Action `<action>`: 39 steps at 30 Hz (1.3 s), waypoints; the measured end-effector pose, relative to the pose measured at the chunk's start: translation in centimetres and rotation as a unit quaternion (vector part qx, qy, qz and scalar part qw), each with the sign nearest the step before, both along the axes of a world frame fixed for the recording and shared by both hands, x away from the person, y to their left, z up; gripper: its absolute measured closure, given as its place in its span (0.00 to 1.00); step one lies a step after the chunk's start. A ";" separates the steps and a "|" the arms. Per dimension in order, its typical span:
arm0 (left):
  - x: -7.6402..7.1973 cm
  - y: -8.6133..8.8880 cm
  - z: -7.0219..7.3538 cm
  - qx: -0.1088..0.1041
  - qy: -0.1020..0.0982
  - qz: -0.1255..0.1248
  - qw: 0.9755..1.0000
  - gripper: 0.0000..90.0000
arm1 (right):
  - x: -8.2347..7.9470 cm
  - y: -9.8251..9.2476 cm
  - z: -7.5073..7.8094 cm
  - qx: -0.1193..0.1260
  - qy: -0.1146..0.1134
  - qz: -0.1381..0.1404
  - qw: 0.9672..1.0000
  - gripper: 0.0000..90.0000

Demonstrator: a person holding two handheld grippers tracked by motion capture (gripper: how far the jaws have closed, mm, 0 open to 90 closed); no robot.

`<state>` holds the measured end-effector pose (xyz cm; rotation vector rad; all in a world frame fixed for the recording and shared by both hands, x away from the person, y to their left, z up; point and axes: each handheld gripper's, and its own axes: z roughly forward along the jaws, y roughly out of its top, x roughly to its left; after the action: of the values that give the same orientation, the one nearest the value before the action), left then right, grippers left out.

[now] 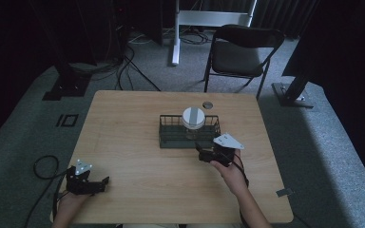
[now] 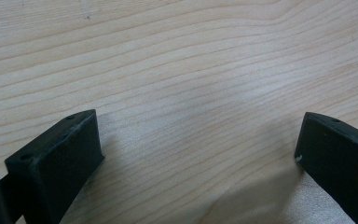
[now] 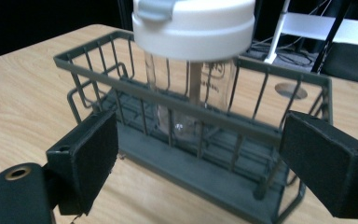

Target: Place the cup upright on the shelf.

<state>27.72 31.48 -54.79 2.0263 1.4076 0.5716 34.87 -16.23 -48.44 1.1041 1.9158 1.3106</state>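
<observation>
**Right gripper lines up on the bottle in the wire basket**

At the middle of the table (image 1: pixel 123 137), a dark wire basket (image 1: pixel 168 135) holds a clear bottle (image 3: pixel 191 100) with a white lid (image 1: pixel 193 117), standing upright inside it toward its right half. The right gripper (image 1: pixel 208 153) sits just in front of the basket's near wall, its jaws spread wide and holding nothing; in the right gripper view they frame the basket with the bottle between and beyond them. This looks like the approach step, before any grasp.

The left gripper (image 1: pixel 97 184) rests well apart near the table's front left corner, jaws likewise parted and empty, with bare wood between them in the left gripper view.

The next move probably calls for lifting the right gripper above the basket's rim so the jaws can close around the bottle's neck or lid rather than on the wires. The near wall of the basket stands between the jaws and the glass, so a straight push forward would likely strike the bars or shove the basket along the table. The lid is wider than the body, which may give a lip to catch under, though clear glass could slip.

Beyond the basket a small round disc (image 1: pixel 207 104) lies on the table near its far edge, out of the way. A folding chair (image 1: pixel 240 52) stands on the floor behind the table.
</observation>
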 end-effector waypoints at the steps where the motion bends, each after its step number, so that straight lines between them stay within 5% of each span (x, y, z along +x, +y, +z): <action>1: 0.0 0.0 0.0 0.000 0.000 0.000 1.000 0.01 | 0.0 0.0 0.0 0.000 0.000 0.000 1.000 0.13; 39: 0.0 0.0 0.0 0.000 0.000 0.000 1.000 0.01 | -2.3 -6.9 -5.9 -0.043 0.047 -0.062 0.996 0.13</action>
<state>27.72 31.48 -54.79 2.0265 1.4071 0.5715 32.58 -23.13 -54.36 1.2386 1.9185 1.1158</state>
